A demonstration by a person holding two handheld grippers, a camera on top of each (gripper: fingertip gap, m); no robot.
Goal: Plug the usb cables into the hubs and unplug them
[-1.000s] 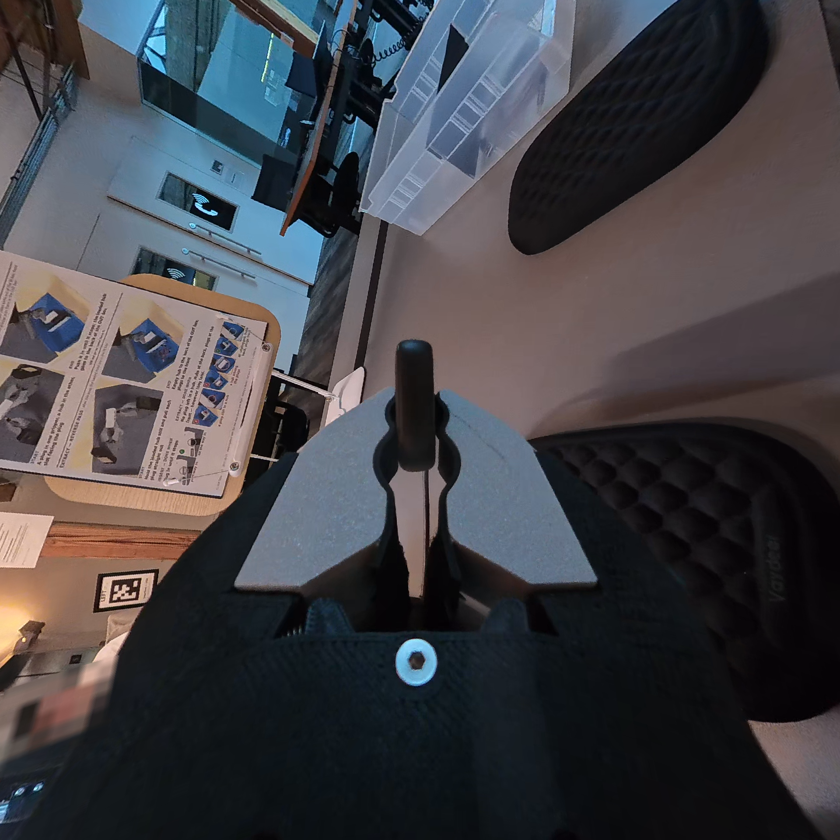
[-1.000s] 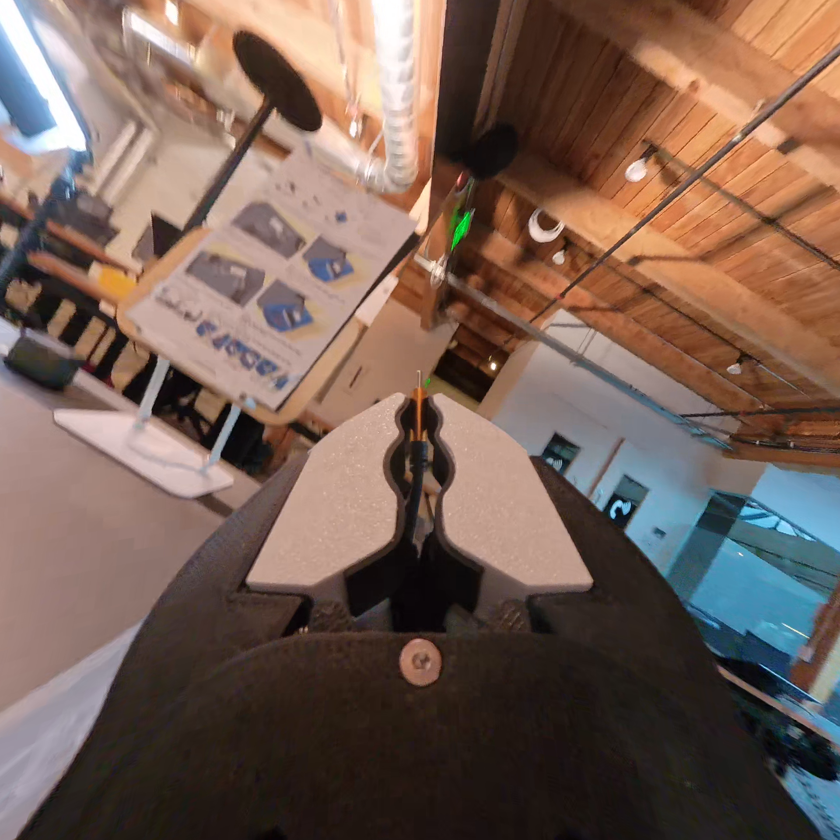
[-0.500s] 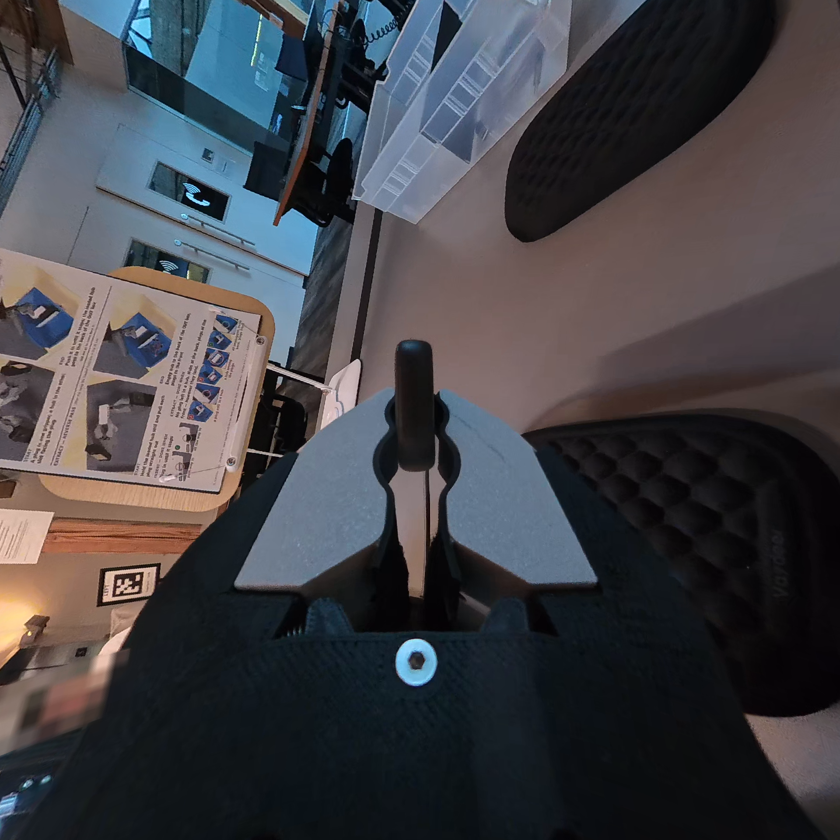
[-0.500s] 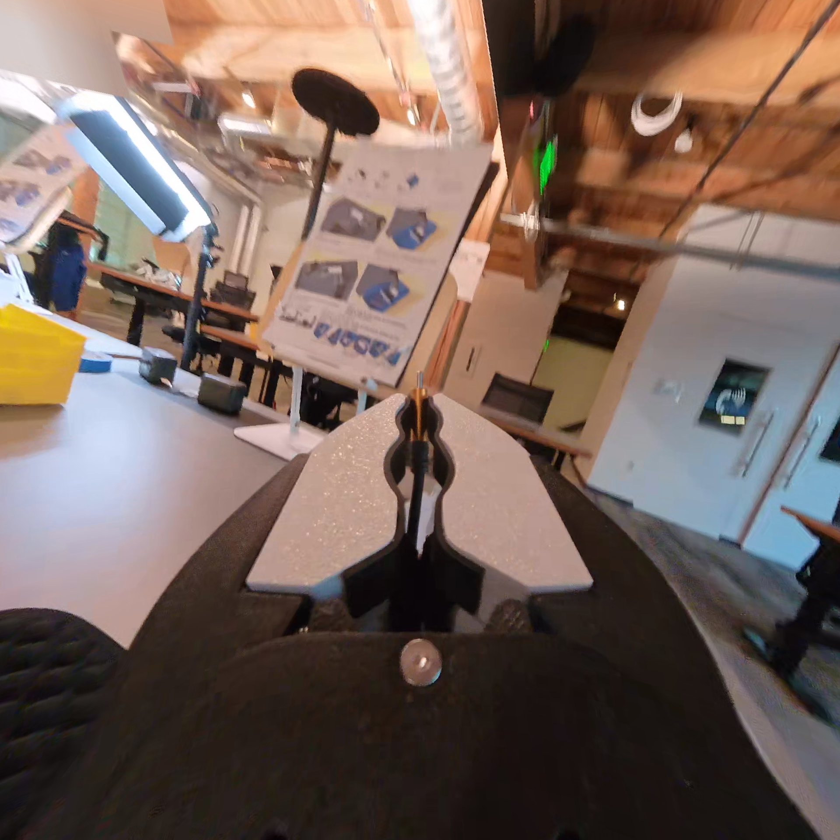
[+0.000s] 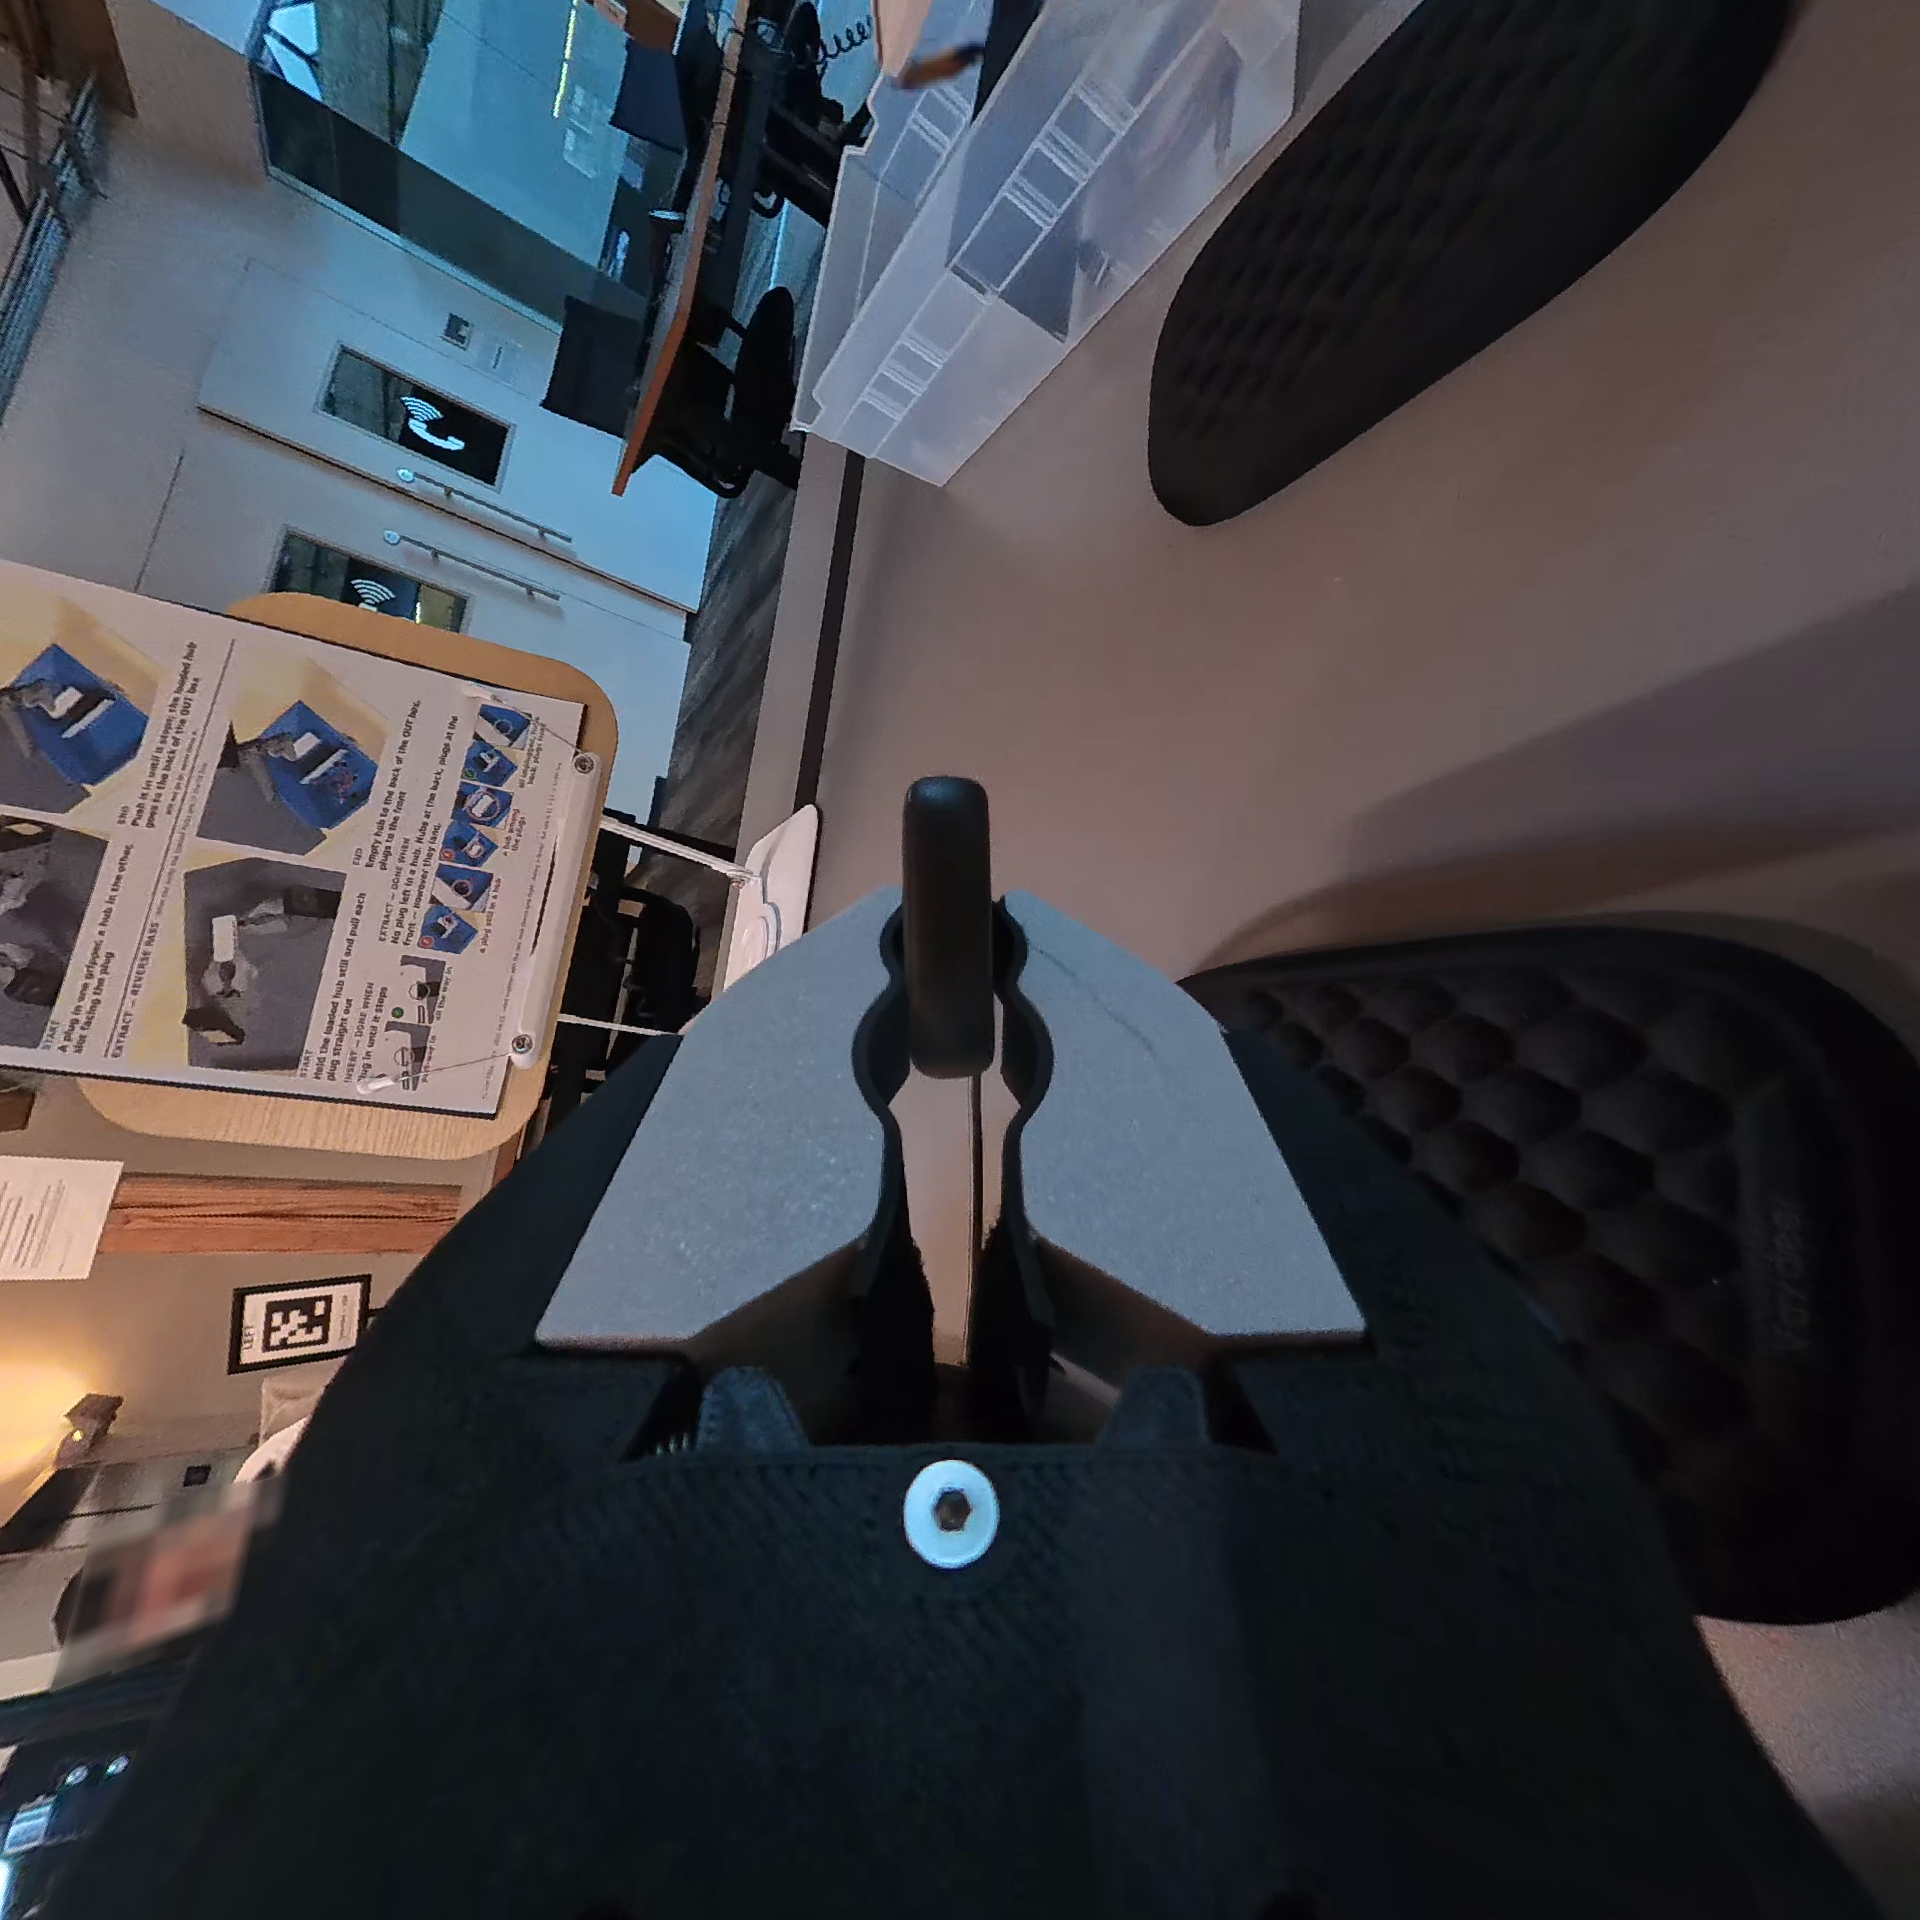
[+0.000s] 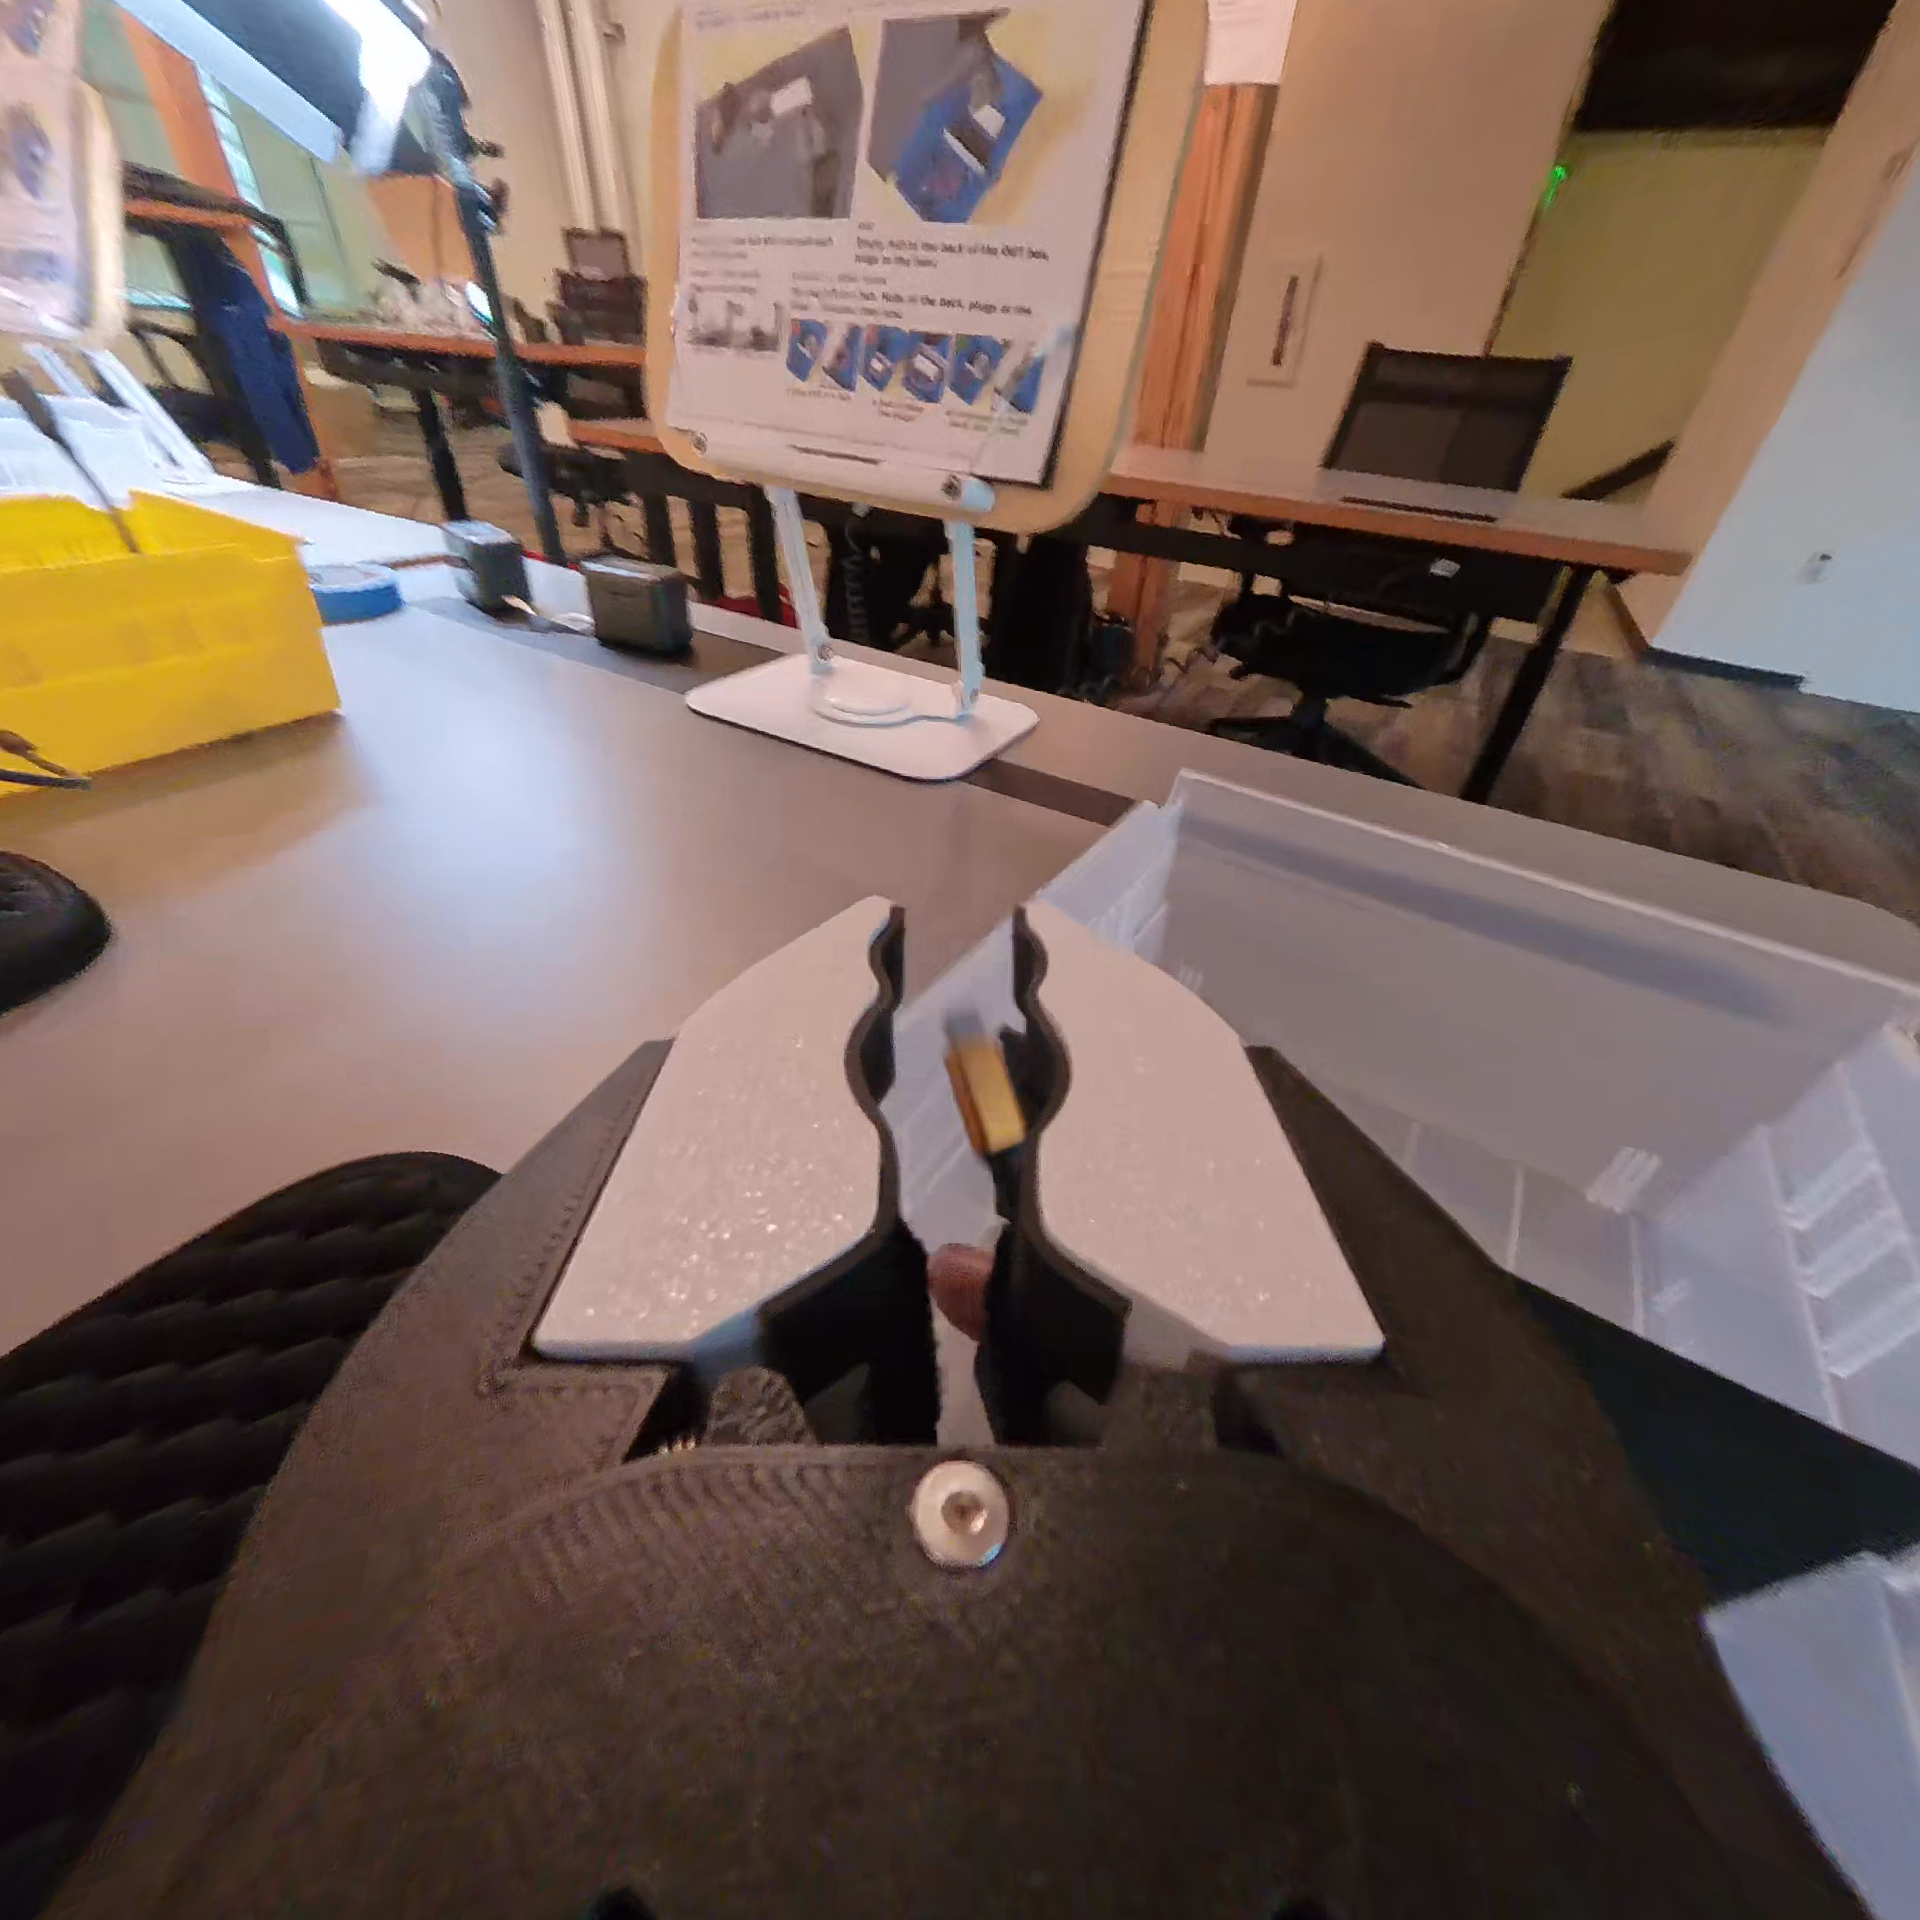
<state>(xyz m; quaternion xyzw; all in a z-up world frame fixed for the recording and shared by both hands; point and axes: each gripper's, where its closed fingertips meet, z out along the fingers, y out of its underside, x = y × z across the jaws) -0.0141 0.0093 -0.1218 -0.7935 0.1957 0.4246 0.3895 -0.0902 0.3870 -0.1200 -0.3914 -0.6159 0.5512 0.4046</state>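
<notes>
While our left gripper point(image 5: 945, 914) pinches a black hub point(image 5: 943, 925), our right gripper point(image 6: 956, 925) spreads; gold USB plug point(image 6: 985, 1099) loose over the clear bin point(image 6: 1558, 997).

Translucent plastic bin point(image 6: 1455, 1039), quilted black pad point(image 5: 1558, 1195)

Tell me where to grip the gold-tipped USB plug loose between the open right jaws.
Probably the black body behind the USB plug's gold shell, coming from the cable end and closing on its broad faces: the shell leans toward the right jaw and must stay bare for the port.
</notes>
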